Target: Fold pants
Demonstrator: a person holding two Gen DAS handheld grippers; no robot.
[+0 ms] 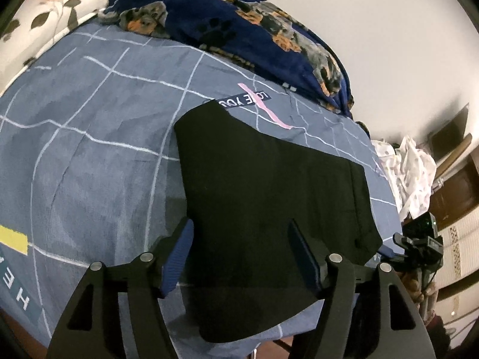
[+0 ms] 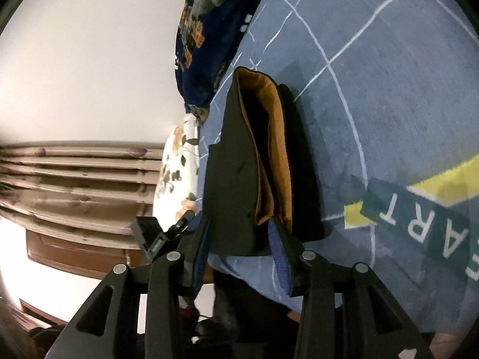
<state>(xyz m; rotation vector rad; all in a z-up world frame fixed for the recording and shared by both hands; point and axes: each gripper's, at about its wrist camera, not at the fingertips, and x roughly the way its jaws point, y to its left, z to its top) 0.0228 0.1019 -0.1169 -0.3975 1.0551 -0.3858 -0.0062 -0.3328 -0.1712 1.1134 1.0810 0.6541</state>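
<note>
Black pants (image 1: 269,197) lie flat on the blue grid-patterned bed cover (image 1: 89,149), reaching to its near edge. My left gripper (image 1: 241,233) is open, its blue-padded fingers (image 1: 179,254) hovering over the near part of the pants. In the right wrist view the pants' waist end (image 2: 239,164) shows an orange-brown lining (image 2: 275,149) in its opening. My right gripper (image 2: 241,230) is open, its fingers on either side of the waist's upper layer; whether they touch it is unclear. My left gripper's body (image 2: 155,233) shows beside it.
A navy blanket with dog and paw prints (image 1: 239,27) is heaped at the back of the bed. A floral pillow (image 1: 54,15) lies at the far left. Crumpled white cloth (image 1: 410,173) and dark wooden furniture (image 1: 458,185) stand off the bed's right side.
</note>
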